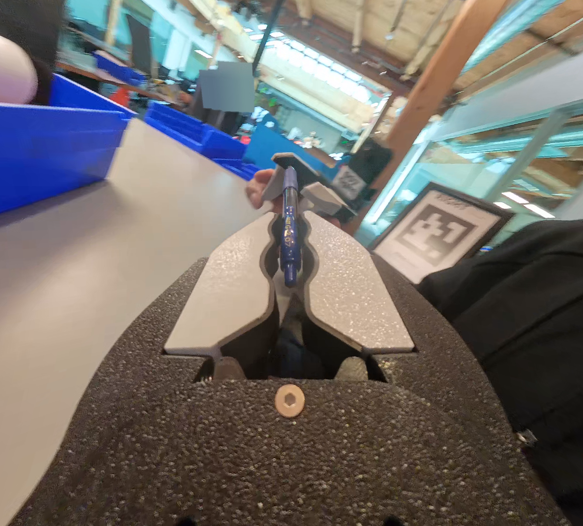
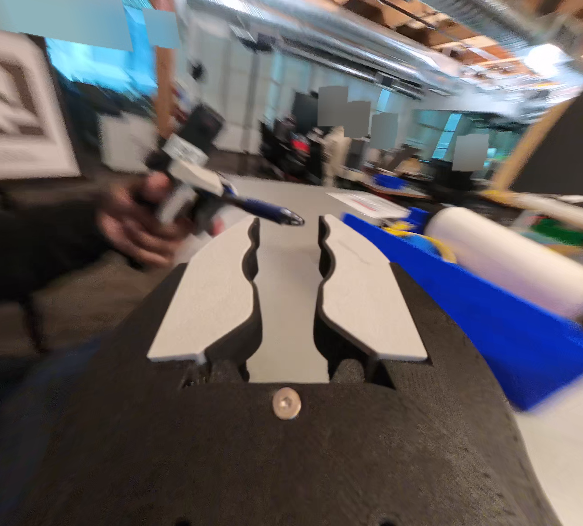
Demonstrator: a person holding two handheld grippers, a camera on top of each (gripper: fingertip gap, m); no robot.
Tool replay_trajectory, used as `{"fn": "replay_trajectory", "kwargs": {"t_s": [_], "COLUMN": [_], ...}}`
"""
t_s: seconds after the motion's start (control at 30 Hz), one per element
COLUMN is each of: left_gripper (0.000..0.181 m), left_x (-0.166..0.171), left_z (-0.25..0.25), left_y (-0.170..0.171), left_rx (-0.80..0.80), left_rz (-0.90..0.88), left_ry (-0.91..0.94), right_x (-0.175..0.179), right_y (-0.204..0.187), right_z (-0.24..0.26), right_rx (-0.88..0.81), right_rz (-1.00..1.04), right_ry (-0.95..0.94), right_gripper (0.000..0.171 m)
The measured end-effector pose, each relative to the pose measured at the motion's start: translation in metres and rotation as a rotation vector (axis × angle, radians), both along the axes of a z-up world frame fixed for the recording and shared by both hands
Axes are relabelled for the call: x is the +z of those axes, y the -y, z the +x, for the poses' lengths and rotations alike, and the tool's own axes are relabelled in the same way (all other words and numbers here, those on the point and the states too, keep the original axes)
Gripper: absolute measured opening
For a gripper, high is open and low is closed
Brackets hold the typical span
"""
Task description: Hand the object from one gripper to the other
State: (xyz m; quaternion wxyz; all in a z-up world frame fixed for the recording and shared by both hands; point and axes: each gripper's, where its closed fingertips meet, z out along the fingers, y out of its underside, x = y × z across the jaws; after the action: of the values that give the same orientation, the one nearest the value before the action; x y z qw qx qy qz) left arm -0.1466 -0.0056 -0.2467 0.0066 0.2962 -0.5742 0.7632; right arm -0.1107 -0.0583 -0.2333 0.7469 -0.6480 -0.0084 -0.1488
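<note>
your left gripper (image 1: 290,226) is clamped on the blue pen (image 1: 288,236), pen's long axis running fwd along the fingers. your right gripper (image 2: 288,220) stands apart, empty. in right wrist view the pen tip sits just at the finger tips, slightly left of the gap, axis slanting across it.

Your right wrist view is motion-blurred throughout, smearing the pen (image 2: 268,211) tip just ahead of your right gripper (image 2: 288,220), while in the left view your left gripper (image 1: 288,220) fingers hide the pen's (image 1: 288,226) mid-barrel.
</note>
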Motion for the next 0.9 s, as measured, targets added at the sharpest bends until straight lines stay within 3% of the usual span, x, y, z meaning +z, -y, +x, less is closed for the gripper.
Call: {"fn": "replay_trajectory", "kwargs": {"t_s": [0.13, 0.3, 0.33, 0.37, 0.4, 0.47, 0.53, 0.6, 0.67, 0.73, 0.9], "left_gripper": [0.011, 0.012, 0.012, 0.012, 0.013, 0.024, 0.049, 0.060, 0.060, 0.060, 0.056], "left_x": [-0.007, -0.024, -0.027, -0.027, -0.024, -0.011, 0.002, 0.009, 0.008, 0.003, 0.000], "left_z": [0.011, 0.008, 0.006, 0.002, -0.002, -0.007, -0.002, 0.004, 0.007, 0.006, -0.004], "left_y": [-0.013, 0.002, 0.006, 0.012, 0.017, 0.020, 0.011, -0.002, -0.010, -0.008, 0.012], "left_rx": [0.200, 0.210, 0.186, 0.146, 0.101, 0.084, 0.163, 0.257, 0.301, 0.253, 0.093], "left_rz": [0.226, 0.387, 0.394, 0.381, 0.354, 0.297, 0.272, 0.293, 0.328, 0.318, 0.199], "left_ry": [-0.008, -0.039, -0.047, -0.050, -0.035, 0.055, 0.164, 0.271, 0.324, 0.262, 0.147], "right_x": [-0.008, -0.040, -0.046, -0.050, -0.052, -0.060, -0.062, -0.061, -0.058, -0.056, -0.071], "right_y": [0.007, -0.022, -0.024, -0.026, -0.027, -0.029, -0.032, -0.039, -0.046, -0.050, -0.055], "right_z": [0.021, 0.015, 0.017, 0.019, 0.019, 0.021, 0.019, 0.007, -0.013, -0.034, -0.067], "right_rx": [-0.381, -0.492, -0.516, -0.527, -0.526, -0.467, -0.376, -0.206, 0.009, 0.211, 0.472], "right_rz": [-0.252, -0.522, -0.559, -0.575, -0.572, -0.568, -0.505, -0.417, -0.335, -0.298, -0.359], "right_ry": [0.453, 0.779, 0.806, 0.814, 0.789, 0.627, 0.372, 0.070, -0.213, -0.409, -0.651], "right_gripper": [0.051, 0.052, 0.046, 0.029, 0.008, 0.004, 0.004, 0.004, 0.004, 0.004, 0.005]}}
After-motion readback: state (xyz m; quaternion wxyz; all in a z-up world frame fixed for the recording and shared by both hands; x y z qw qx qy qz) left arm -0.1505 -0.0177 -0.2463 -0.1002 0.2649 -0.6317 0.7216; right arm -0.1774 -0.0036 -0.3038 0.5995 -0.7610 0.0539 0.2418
